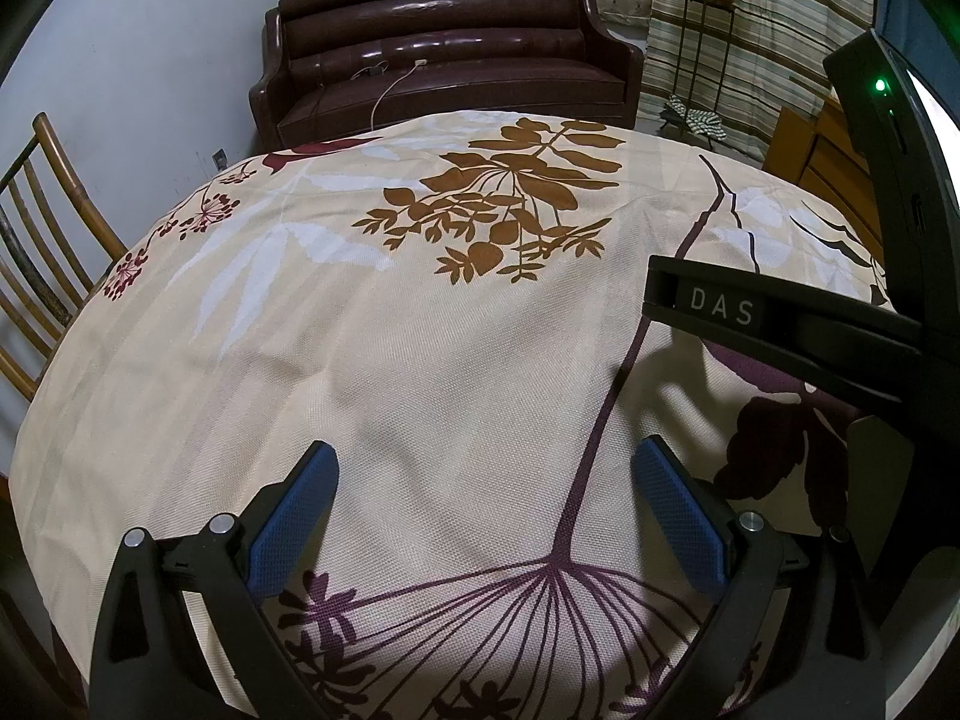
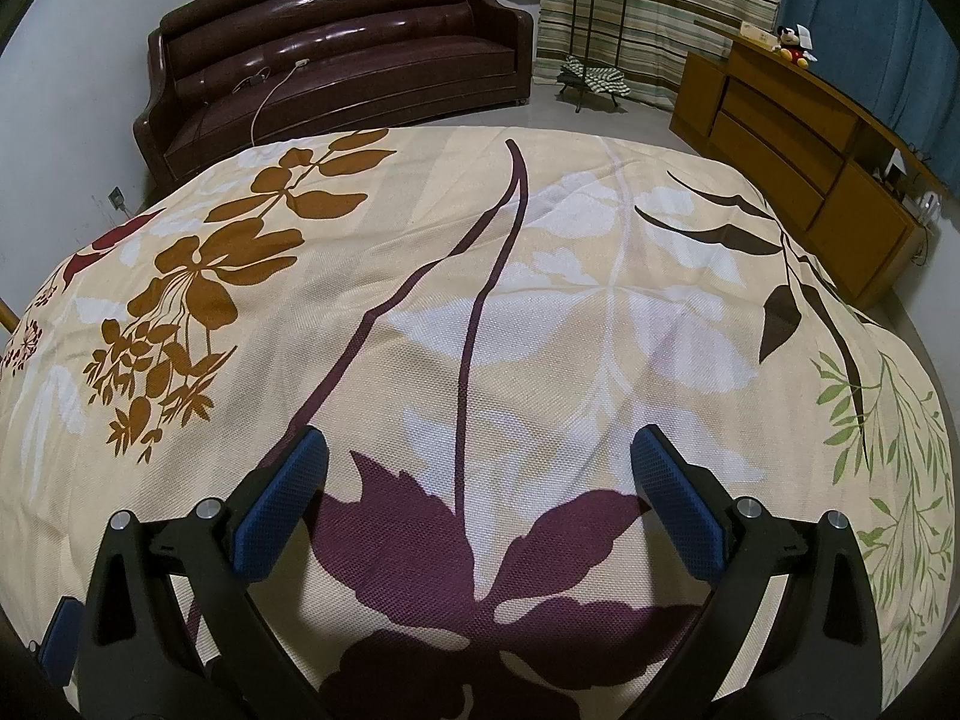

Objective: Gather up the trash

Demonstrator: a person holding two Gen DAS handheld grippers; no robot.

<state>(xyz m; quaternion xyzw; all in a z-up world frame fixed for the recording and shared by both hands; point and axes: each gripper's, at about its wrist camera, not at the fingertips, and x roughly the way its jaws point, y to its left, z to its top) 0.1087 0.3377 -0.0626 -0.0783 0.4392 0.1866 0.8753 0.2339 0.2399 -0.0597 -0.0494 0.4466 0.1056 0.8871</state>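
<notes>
Trash: I can pick out no piece of trash in either wrist view, so I cannot tell where it is; my cameras show only the tablecloth (image 1: 420, 360) spread over the table.
Tablecloth: cream woven fabric printed with brown leaf sprays, white leaf shapes, dark red berry sprigs and purple stems; in the right wrist view a large purple leaf print (image 2: 480, 552) lies between my fingers, with green fronds at 3 o'clock.
Writing: the letters "DAS" in white on a grey tag on the black body of my right gripper (image 1: 720, 306), seen from the left wrist view at 3 o'clock; a green light (image 1: 880, 85) glows on it at 2 o'clock.
Left gripper (image 1: 485, 516): jaws spread wide, nothing between the 2 blue pads (image 1: 294, 528); it hangs low over the cloth, pointing toward 12 o'clock.
Right gripper (image 2: 477, 504): jaws wide apart too, holding nothing; its blue pads (image 2: 678, 510) frame bare cloth, angled down at the table.
Spacing: the 2 grippers sit near each other, side by side.
Room, 12 o'clock: a dark brown leather sofa (image 2: 336, 54) with a white cable on its seat.
Room, 2 o'clock: a wooden sideboard (image 2: 798, 138) carrying a small plush toy (image 2: 792, 48).
Room, 9 o'clock: a wooden chair (image 1: 42, 228) just beside the table in the left wrist view.
</notes>
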